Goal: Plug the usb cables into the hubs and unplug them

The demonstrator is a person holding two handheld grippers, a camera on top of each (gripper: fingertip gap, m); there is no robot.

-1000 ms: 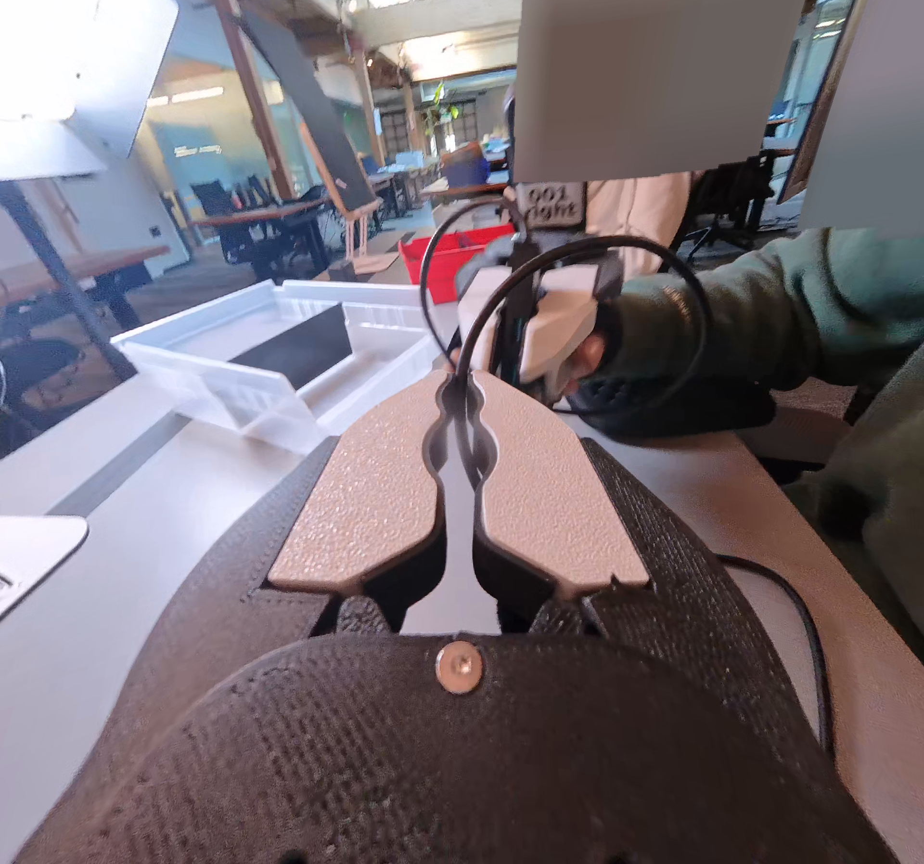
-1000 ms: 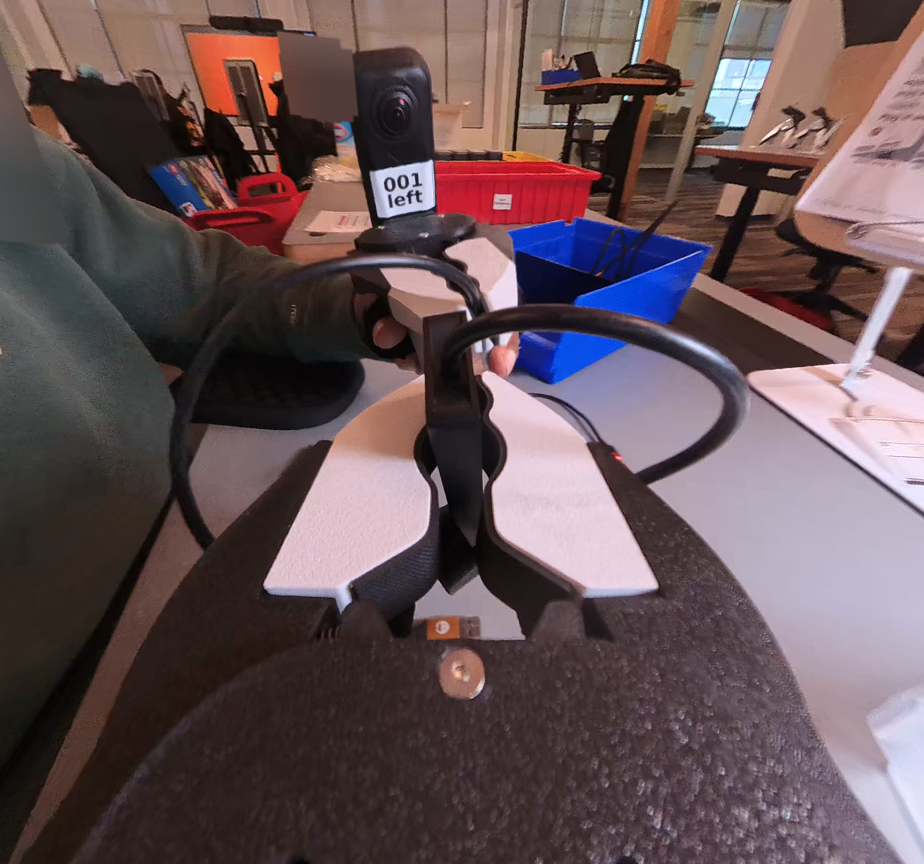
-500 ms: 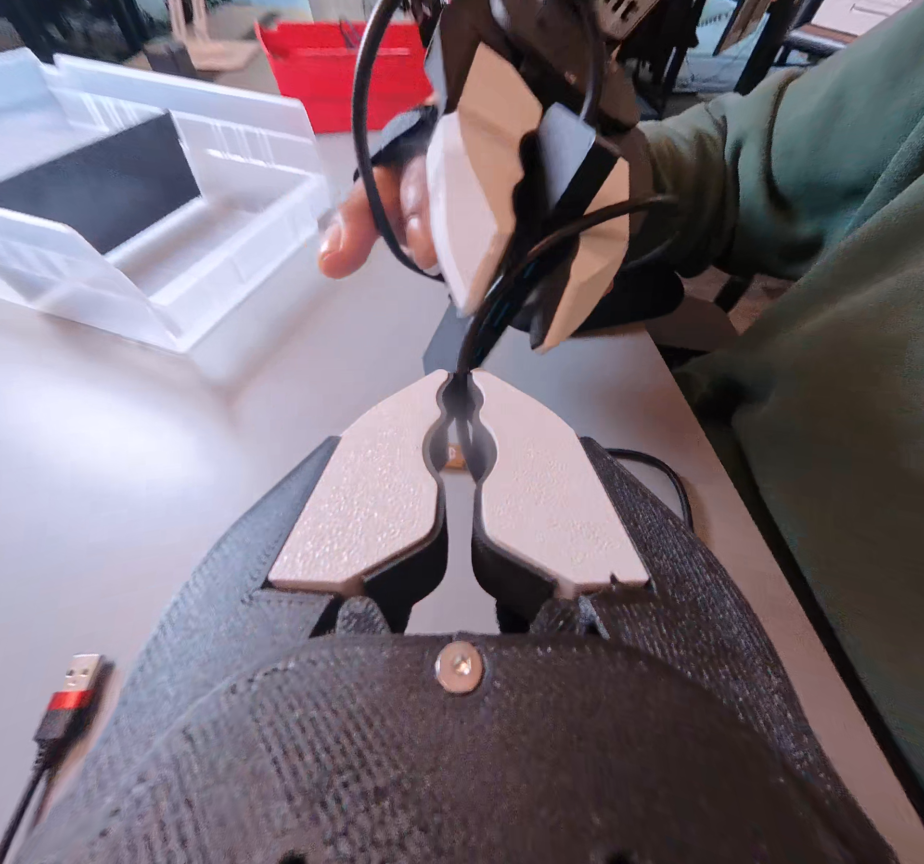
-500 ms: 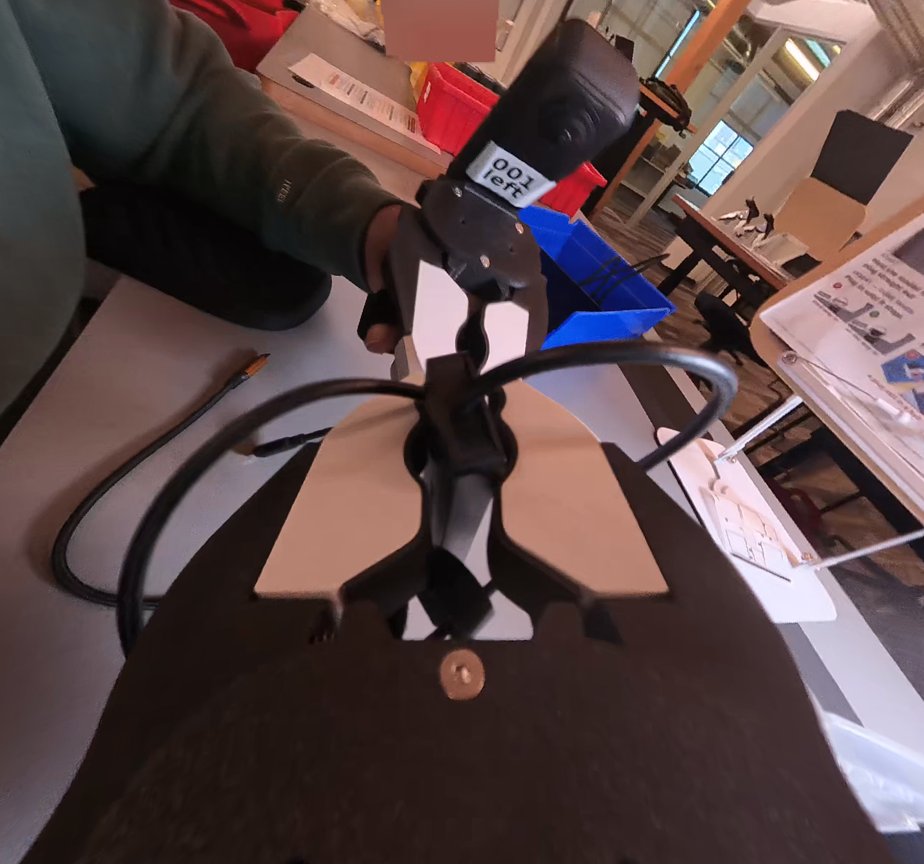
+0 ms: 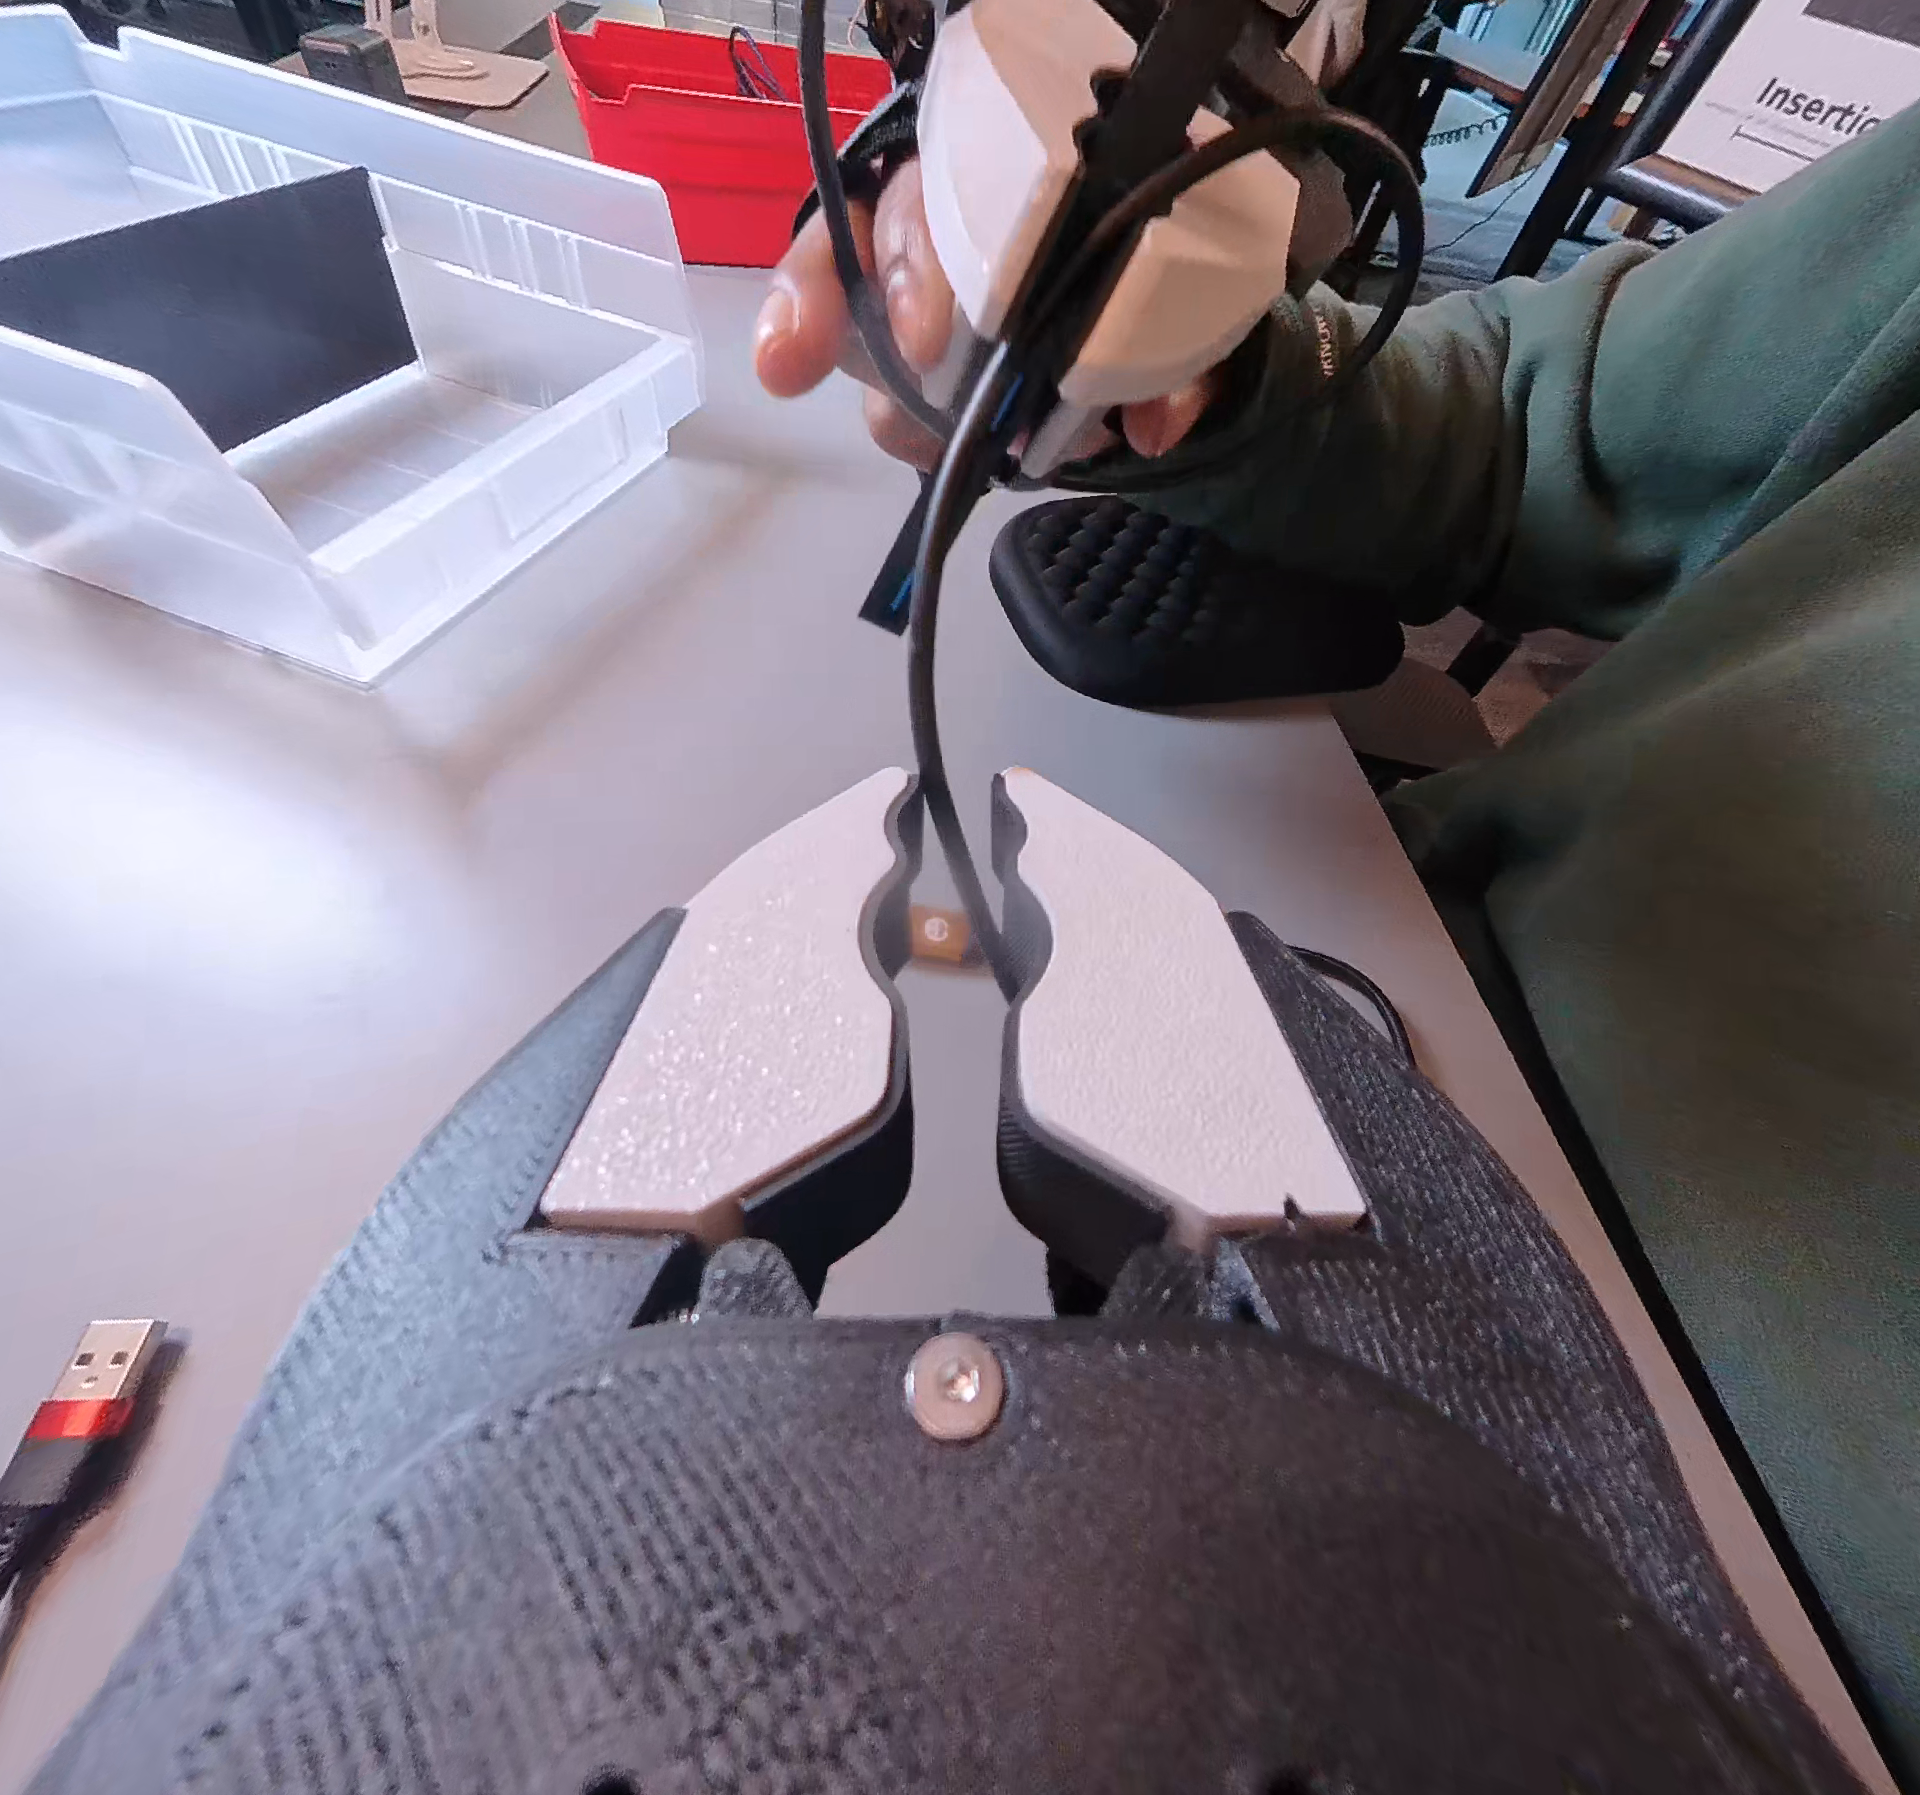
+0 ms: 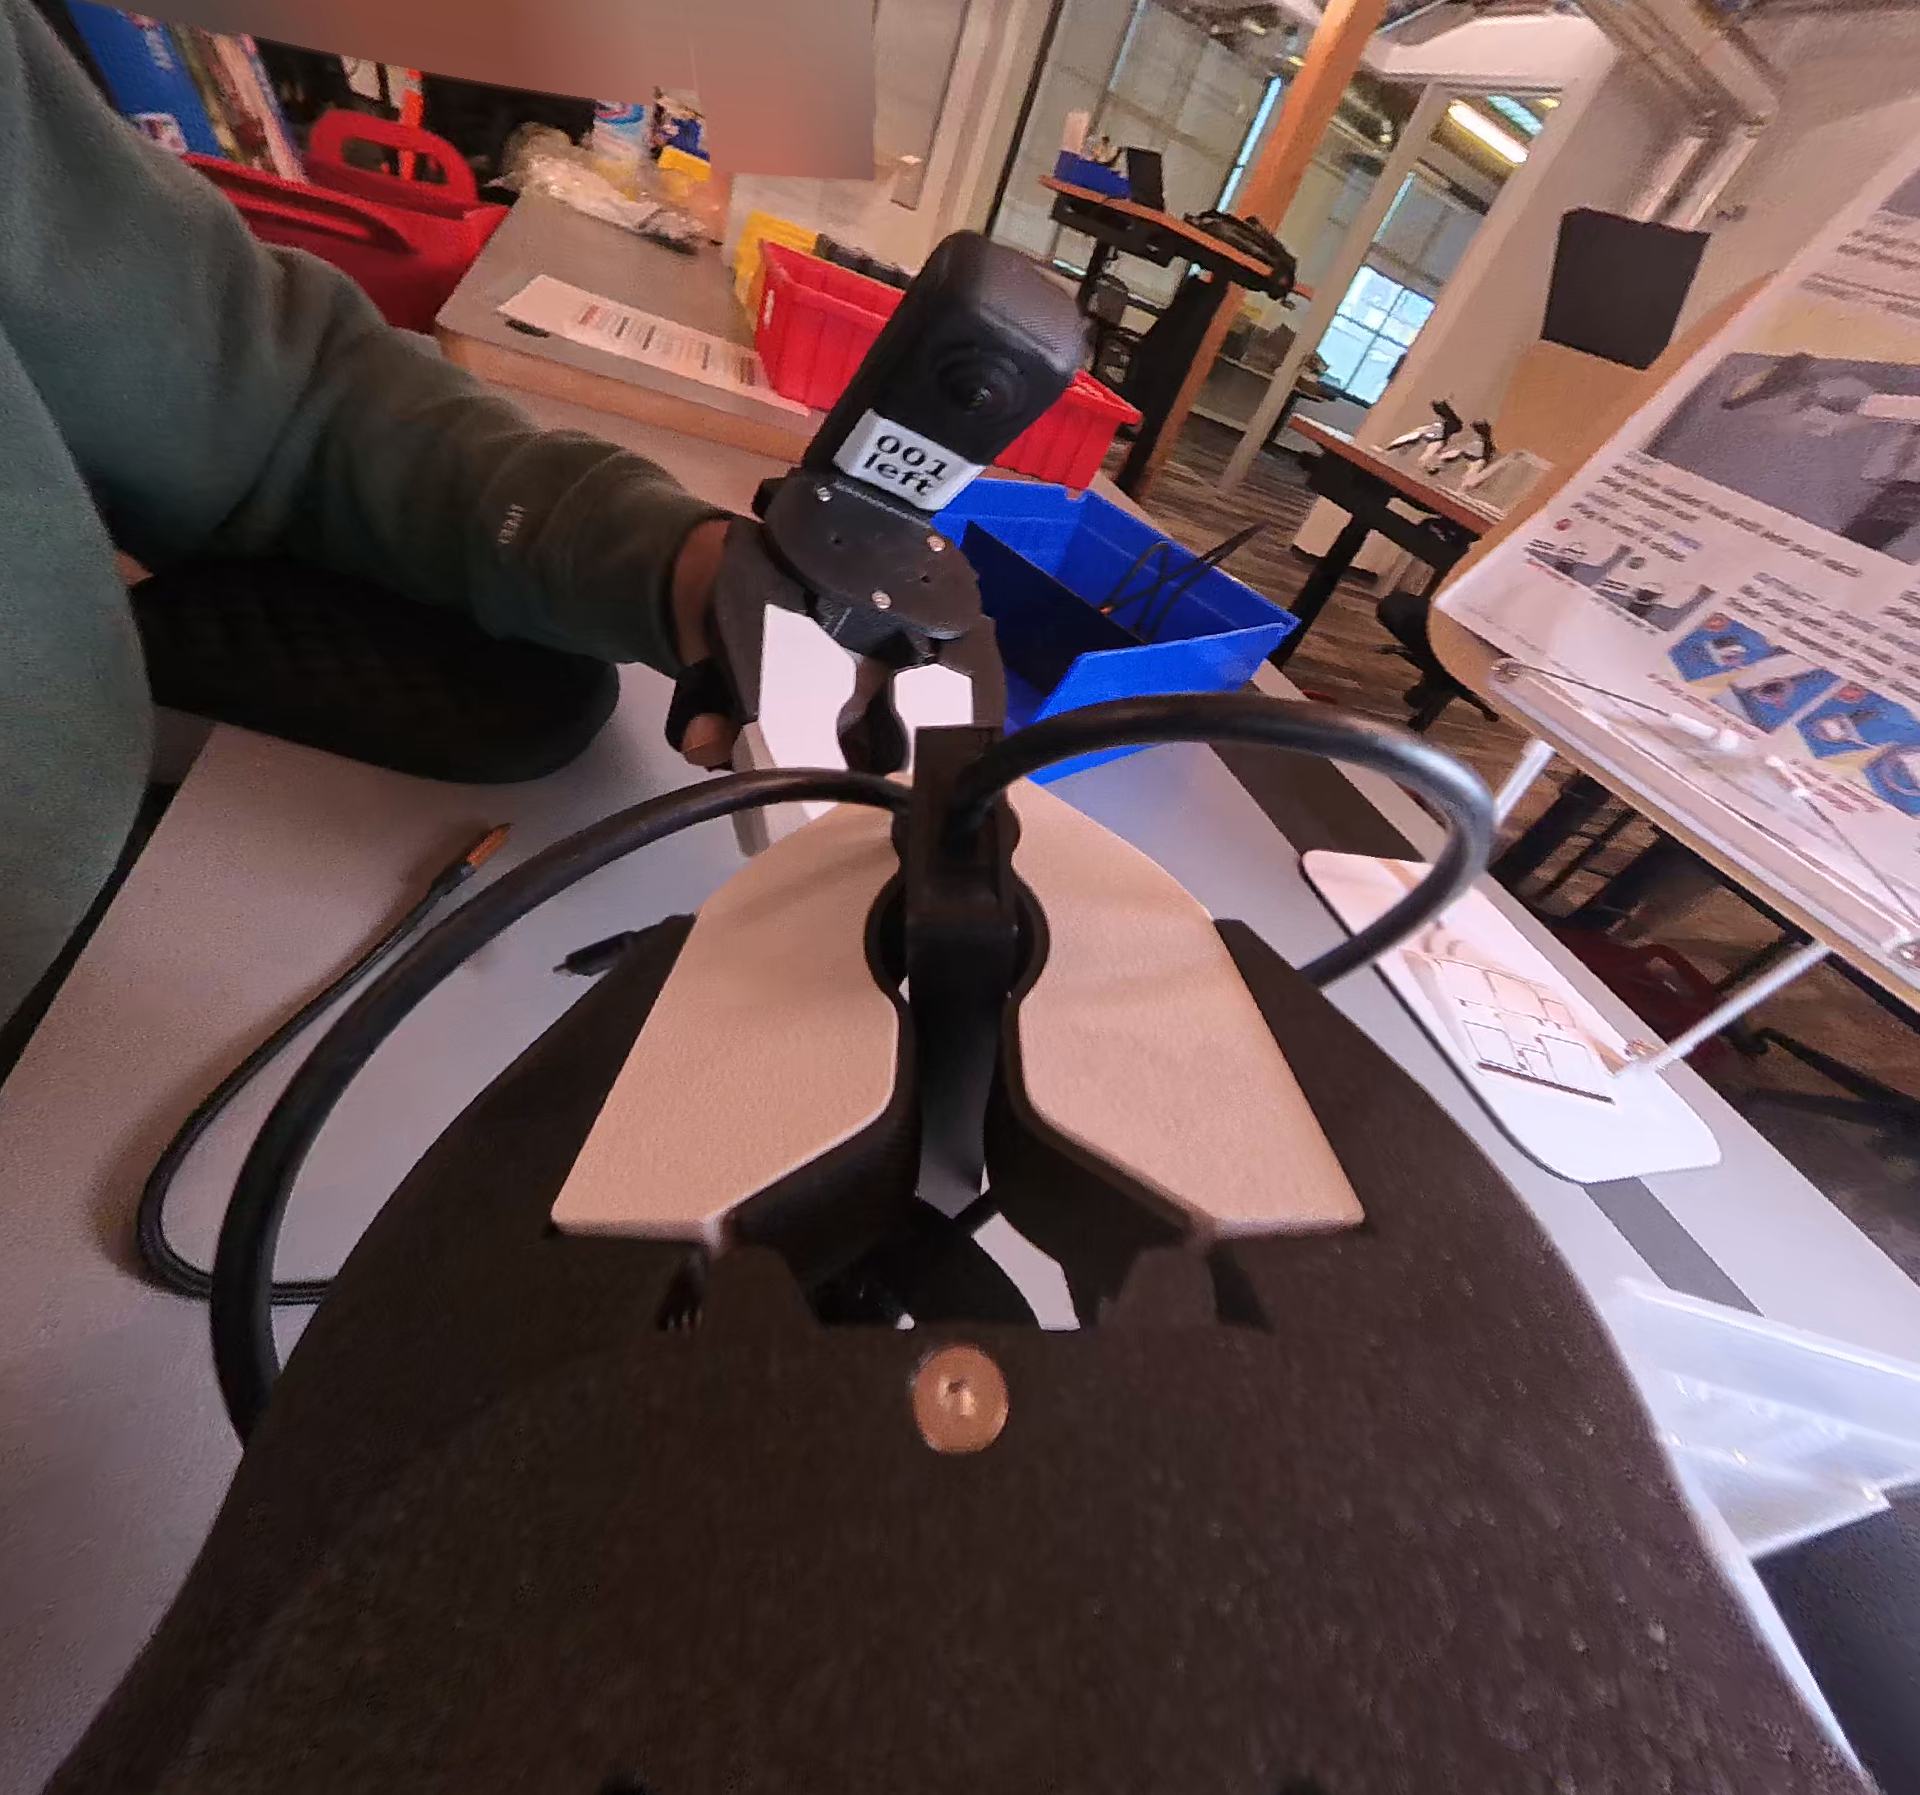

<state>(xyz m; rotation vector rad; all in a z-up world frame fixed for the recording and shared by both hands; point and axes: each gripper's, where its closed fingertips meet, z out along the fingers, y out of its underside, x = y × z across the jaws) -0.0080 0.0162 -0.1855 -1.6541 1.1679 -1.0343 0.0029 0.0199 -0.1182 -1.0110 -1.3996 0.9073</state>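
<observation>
White bin (image 5: pixel 499 457): holds a black divider panel.
Blue bin (image 6: pixel 1132 602): dark cables inside, right view only.
Left gripper (image 5: pixel 951 789): fingers parted, black cable (image 5: pixel 925 644) running between.
Right gripper (image 6: pixel 951 810): clamped on black hub (image 6: pixel 951 976).
Red-collared USB plug (image 5: pixel 78 1392): on table, left view only.

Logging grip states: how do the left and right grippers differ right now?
The left gripper is open, a thin black cable running loosely through the gap; the right gripper is shut on a black USB hub. Left sits low over the table; right is raised. Both have pale finger pads.
</observation>
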